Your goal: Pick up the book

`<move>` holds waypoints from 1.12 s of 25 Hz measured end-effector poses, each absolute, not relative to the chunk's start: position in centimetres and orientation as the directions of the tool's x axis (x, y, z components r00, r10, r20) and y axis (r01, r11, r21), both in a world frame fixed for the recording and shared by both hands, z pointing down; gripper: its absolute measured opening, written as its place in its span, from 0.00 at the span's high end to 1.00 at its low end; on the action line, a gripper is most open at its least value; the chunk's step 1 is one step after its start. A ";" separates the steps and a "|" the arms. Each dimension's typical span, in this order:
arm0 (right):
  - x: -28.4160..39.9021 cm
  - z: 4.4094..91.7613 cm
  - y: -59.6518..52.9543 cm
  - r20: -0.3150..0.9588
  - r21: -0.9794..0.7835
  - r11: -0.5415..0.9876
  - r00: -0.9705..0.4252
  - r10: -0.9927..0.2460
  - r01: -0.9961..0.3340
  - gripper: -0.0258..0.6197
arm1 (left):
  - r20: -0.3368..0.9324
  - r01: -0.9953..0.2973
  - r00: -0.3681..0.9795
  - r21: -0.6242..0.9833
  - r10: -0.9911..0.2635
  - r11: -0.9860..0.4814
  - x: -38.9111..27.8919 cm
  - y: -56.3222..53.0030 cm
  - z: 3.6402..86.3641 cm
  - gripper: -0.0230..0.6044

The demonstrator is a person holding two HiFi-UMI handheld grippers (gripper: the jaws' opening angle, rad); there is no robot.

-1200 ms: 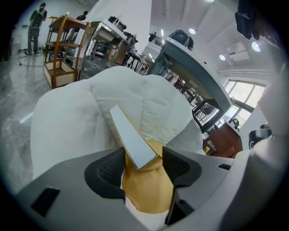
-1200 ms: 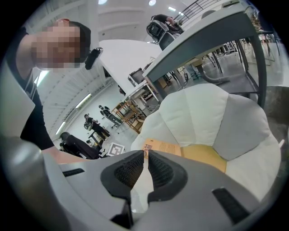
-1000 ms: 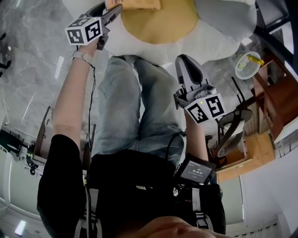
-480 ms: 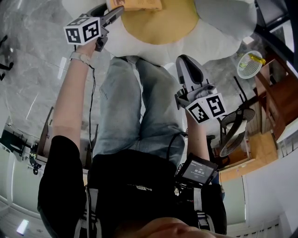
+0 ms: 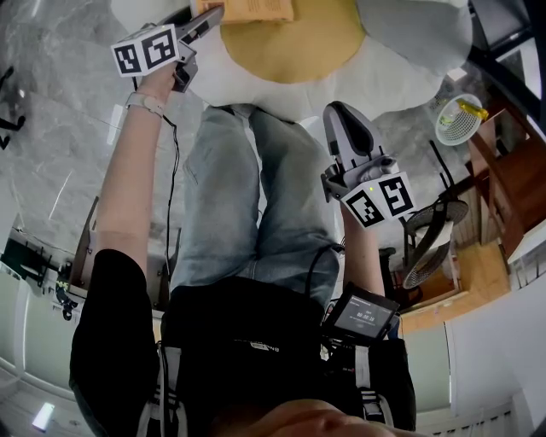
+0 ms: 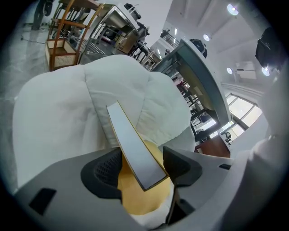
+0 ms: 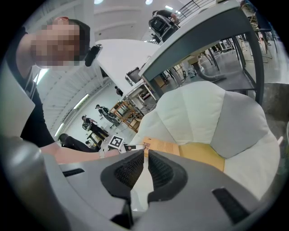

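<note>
**Writing:** none legible. The book has lines of small print on its orange-tan cover, too fine to read. The screen of the waist unit shows digits, also unreadable. Each gripper bears 1 marker cube with black-and-white squares.

**Hidden or cut off:** the top edge of the head view crops most of the book. Whether its lower corner touches the cushion cannot be told.

**Item 1, left gripper:** jaws clamped on the book, 1 pad on each side. The pale page edge faces the camera and runs up and away. The book sits over the cushion's yellow centre, with white petals beyond.

**Item 2, right gripper:** jaws closed to a thin slit, nothing between them. It is held well apart from the book, over the person's legs, and pointed toward the cushion.

**Item 3, white basket:** at the right, beside wooden furniture.
</note>
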State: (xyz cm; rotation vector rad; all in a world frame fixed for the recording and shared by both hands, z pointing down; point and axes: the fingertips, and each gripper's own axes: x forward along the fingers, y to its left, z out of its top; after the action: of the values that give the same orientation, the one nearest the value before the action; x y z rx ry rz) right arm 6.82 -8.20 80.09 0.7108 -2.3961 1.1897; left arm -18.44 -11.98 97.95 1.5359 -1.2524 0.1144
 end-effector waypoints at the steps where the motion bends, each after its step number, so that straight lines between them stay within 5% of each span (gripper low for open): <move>1: 6.9 80.2 -8.2 0.530 -0.625 0.514 -0.803 -0.273 -0.588 0.89 | 0.645 -0.740 0.432 0.653 -0.630 0.160 -18.5 -12.1 98.2 0.53; 21: 7.1 81.1 -5.9 0.529 -0.622 0.483 -0.786 -0.321 -0.616 0.89 | 0.693 -0.769 0.368 0.602 -0.620 0.217 -19.9 -12.3 100.9 0.54; 28: 7.5 80.8 -5.1 0.532 -0.632 0.464 -0.783 -0.322 -0.620 0.89 | 0.686 -0.748 0.380 0.622 -0.620 0.230 -18.8 -11.3 100.5 0.62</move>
State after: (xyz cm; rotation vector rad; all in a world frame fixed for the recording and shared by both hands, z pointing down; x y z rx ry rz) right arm 7.51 -5.13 80.84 0.7983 -2.3799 1.2338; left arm -18.83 -11.34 100.51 1.4592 -1.3078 0.1364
